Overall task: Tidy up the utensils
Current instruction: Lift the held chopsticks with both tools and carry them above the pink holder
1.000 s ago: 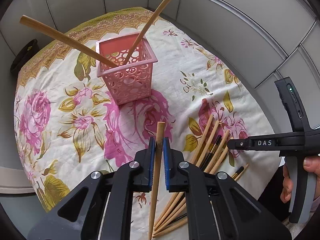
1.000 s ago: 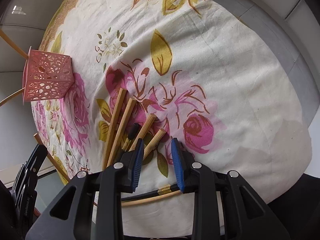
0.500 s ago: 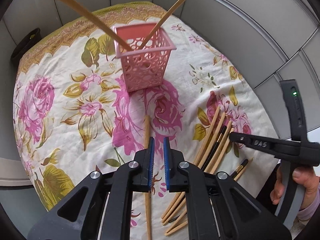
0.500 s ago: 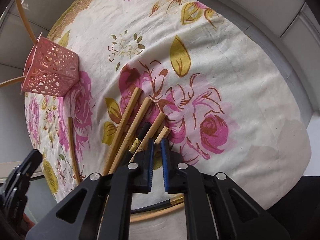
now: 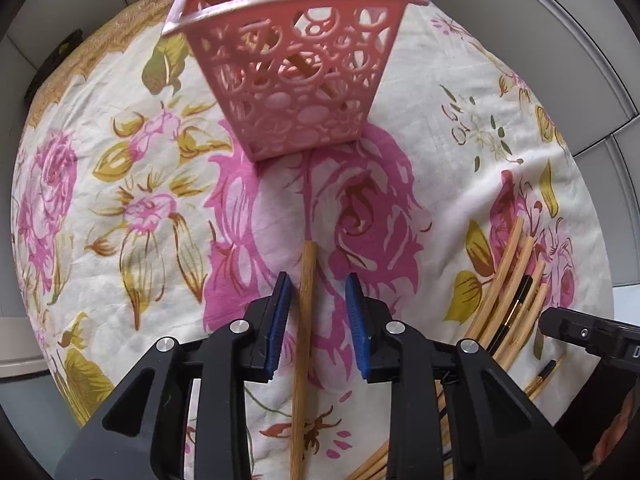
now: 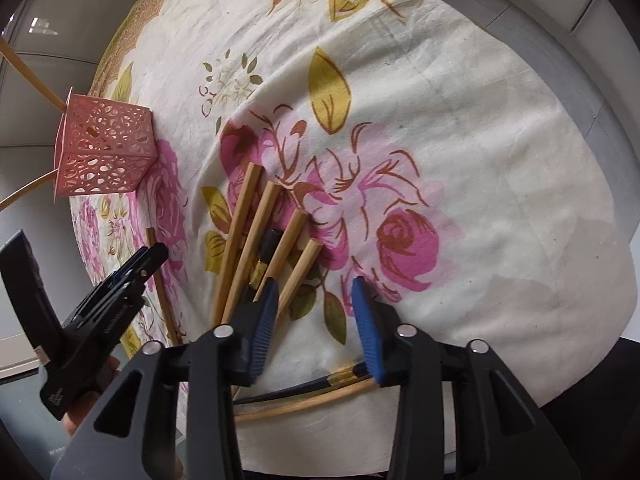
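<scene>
A pink perforated holder [image 5: 292, 80] stands on the floral cloth with two bamboo chopsticks leaning in it; it also shows in the right wrist view [image 6: 104, 152]. My left gripper [image 5: 318, 300] is open low over the cloth, and a single bamboo chopstick [image 5: 305, 320] lies flat between its jaws, not gripped. A bundle of several bamboo and black chopsticks [image 6: 260, 248] lies on the cloth, also seen in the left wrist view [image 5: 512, 296]. My right gripper [image 6: 314, 304] is open and empty just right of the bundle's near ends.
The round table's floral cloth [image 6: 440, 100] drops off at the near edge [image 6: 520, 360]. More chopsticks [image 6: 304, 396] lie crosswise under my right gripper. Grey wall panels [image 5: 520, 20] ring the table. The left gripper's body [image 6: 80, 320] sits left of the bundle.
My left gripper let go of the single chopstick onto the cloth, moved toward the pink holder and opened. My right gripper shut briefly, then opened again beside the bundle.
</scene>
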`<control>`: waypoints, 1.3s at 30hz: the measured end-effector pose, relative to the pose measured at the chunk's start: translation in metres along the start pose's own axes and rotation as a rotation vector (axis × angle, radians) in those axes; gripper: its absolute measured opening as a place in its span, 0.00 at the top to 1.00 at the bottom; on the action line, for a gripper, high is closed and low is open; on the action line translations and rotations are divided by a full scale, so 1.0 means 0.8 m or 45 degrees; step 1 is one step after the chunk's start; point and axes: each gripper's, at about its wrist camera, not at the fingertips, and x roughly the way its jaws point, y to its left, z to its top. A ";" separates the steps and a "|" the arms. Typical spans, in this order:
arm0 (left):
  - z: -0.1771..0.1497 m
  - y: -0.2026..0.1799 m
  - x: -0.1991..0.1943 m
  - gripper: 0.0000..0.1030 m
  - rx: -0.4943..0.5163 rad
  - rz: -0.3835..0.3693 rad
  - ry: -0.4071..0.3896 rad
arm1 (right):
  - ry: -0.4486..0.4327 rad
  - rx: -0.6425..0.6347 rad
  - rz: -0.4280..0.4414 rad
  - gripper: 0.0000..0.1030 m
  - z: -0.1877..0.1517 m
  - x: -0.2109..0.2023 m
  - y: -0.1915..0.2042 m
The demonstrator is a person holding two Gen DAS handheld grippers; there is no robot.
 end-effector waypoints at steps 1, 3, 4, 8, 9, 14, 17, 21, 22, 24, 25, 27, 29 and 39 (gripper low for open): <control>0.000 -0.001 -0.001 0.90 0.007 0.001 -0.003 | 0.003 0.006 -0.006 0.57 0.000 0.000 0.007; -0.005 -0.004 -0.003 0.94 0.026 0.019 -0.011 | 0.005 0.014 -0.020 0.56 0.001 0.000 0.010; -0.008 -0.006 -0.004 0.94 0.036 0.034 -0.021 | 0.005 0.011 -0.035 0.56 0.002 0.001 0.014; -0.023 -0.008 -0.026 0.94 0.060 0.044 -0.073 | -0.009 0.032 -0.087 0.60 0.008 0.006 0.031; -0.026 -0.007 -0.035 0.94 0.059 0.045 -0.092 | -0.018 0.037 -0.102 0.65 0.009 0.006 0.033; -0.043 0.004 -0.077 0.94 0.062 0.043 -0.178 | -0.079 -0.077 -0.245 0.85 0.005 0.015 0.065; -0.051 0.000 -0.094 0.94 0.064 0.035 -0.208 | -0.123 -0.058 -0.315 0.82 0.001 0.020 0.083; -0.052 0.005 -0.104 0.94 0.056 0.032 -0.231 | -0.193 -0.177 -0.379 0.83 -0.011 0.025 0.105; -0.051 0.006 -0.106 0.94 0.047 0.031 -0.239 | -0.204 -0.190 -0.361 0.84 -0.014 0.024 0.104; -0.043 0.013 -0.104 0.94 0.022 0.024 -0.259 | -0.218 -0.182 -0.289 0.88 -0.018 0.020 0.094; -0.043 0.015 -0.108 0.94 0.018 0.017 -0.273 | -0.229 -0.167 -0.249 0.90 -0.020 0.014 0.081; -0.045 0.016 -0.118 0.94 0.014 0.010 -0.309 | -0.264 -0.141 -0.161 0.92 -0.021 0.009 0.070; -0.048 0.015 -0.133 0.94 0.013 0.000 -0.356 | -0.360 -0.225 -0.124 0.92 -0.030 -0.001 0.074; -0.073 0.006 -0.219 0.94 -0.050 0.026 -0.658 | -0.824 -0.630 -0.054 0.92 -0.092 -0.092 0.119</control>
